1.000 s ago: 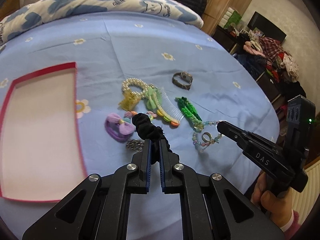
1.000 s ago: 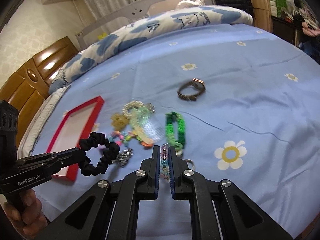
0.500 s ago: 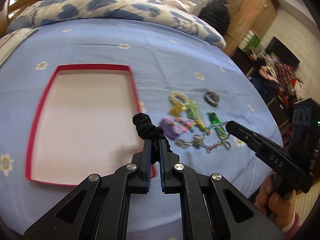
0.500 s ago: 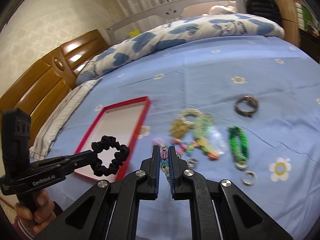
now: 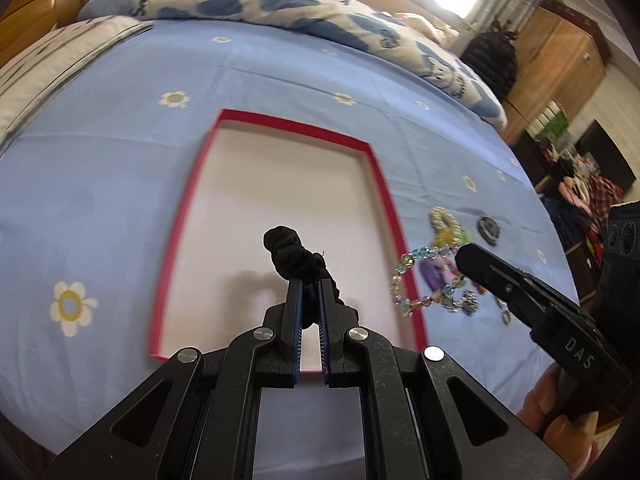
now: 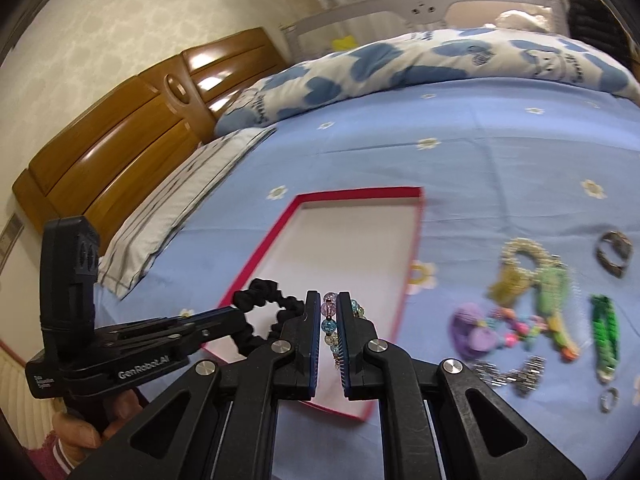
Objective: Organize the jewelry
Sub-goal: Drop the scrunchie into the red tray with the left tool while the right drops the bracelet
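Blue bedsheet (image 5: 120, 168): left gripper (image 5: 309, 286) pinches black scrunchie (image 5: 294, 254) above tray (image 5: 280, 184); right gripper (image 6: 329, 300) pinches bead bracelet (image 6: 329, 322) at tray's near edge.

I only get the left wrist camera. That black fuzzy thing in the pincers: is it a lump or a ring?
Observer: A ring. The right wrist camera shows the black scrunchie hanging as an open loop from the left gripper, over the red tray's edge.
Operator: And the other pincers?
Observer: The right gripper is shut on the beaded bracelet; beads show between its fingers.
Operator: Anything hidden behind that arm?
Observer: A green braided bracelet, lying on the bedsheet.
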The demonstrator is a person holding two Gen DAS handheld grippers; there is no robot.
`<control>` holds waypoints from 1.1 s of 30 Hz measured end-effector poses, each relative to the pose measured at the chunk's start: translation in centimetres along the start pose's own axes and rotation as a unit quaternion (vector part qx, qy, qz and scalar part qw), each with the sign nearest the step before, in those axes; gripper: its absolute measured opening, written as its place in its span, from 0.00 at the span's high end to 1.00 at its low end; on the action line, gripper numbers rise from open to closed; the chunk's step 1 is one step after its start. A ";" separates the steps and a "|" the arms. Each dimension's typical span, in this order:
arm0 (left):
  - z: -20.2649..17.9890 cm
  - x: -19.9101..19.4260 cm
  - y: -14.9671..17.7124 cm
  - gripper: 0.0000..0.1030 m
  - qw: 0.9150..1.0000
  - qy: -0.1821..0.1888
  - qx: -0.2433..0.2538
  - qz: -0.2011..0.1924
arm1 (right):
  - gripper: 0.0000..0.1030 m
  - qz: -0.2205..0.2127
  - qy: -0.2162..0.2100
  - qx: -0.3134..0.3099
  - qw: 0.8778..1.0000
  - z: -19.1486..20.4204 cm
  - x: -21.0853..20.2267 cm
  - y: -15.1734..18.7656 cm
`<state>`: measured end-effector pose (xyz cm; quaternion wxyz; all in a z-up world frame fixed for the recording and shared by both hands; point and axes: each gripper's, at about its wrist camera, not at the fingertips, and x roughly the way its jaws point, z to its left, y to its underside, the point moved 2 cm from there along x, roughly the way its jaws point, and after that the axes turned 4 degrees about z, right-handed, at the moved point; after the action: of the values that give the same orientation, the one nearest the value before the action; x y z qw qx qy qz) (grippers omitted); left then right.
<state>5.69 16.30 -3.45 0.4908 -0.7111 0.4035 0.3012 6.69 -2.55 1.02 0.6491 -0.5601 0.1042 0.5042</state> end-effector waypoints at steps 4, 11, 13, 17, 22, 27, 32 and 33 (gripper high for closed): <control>1.9 0.4 0.0 0.94 1.000 -0.005 -0.017 0.008 | 0.93 0.021 -0.017 -0.004 1.000 1.3 2.4 -0.1; 3.4 1.9 1.0 0.94 0.999 -0.015 -0.027 0.032 | 0.93 0.056 -0.019 0.002 0.998 1.1 5.5 1.3; 3.7 2.4 1.1 0.94 0.999 -0.021 -0.028 0.037 | 0.93 0.065 -0.014 0.009 0.998 0.5 5.9 1.8; 4.2 3.5 1.2 0.94 0.998 -0.028 -0.030 0.051 | 0.93 0.087 0.000 0.018 0.996 -0.8 7.0 2.7; 4.4 4.1 1.1 0.86 0.997 -0.038 -0.031 0.061 | 0.93 0.106 0.007 0.022 0.994 -1.5 8.3 3.2; 4.4 3.8 1.2 0.72 0.997 -0.050 -0.028 0.058 | 0.88 0.117 0.007 0.019 0.993 -1.6 8.8 3.4; 4.1 3.4 1.2 0.64 0.997 -0.056 -0.026 0.055 | 0.85 0.119 0.011 0.021 0.993 -1.9 8.6 3.4; 4.1 3.4 1.2 0.63 0.997 -0.056 -0.025 0.054 | 0.84 0.119 0.011 0.022 0.993 -1.9 8.6 3.3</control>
<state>6.21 18.98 -8.13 0.4774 -0.6822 0.4056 0.3770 9.02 0.04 -7.75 0.5953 -0.5345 0.1885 0.5695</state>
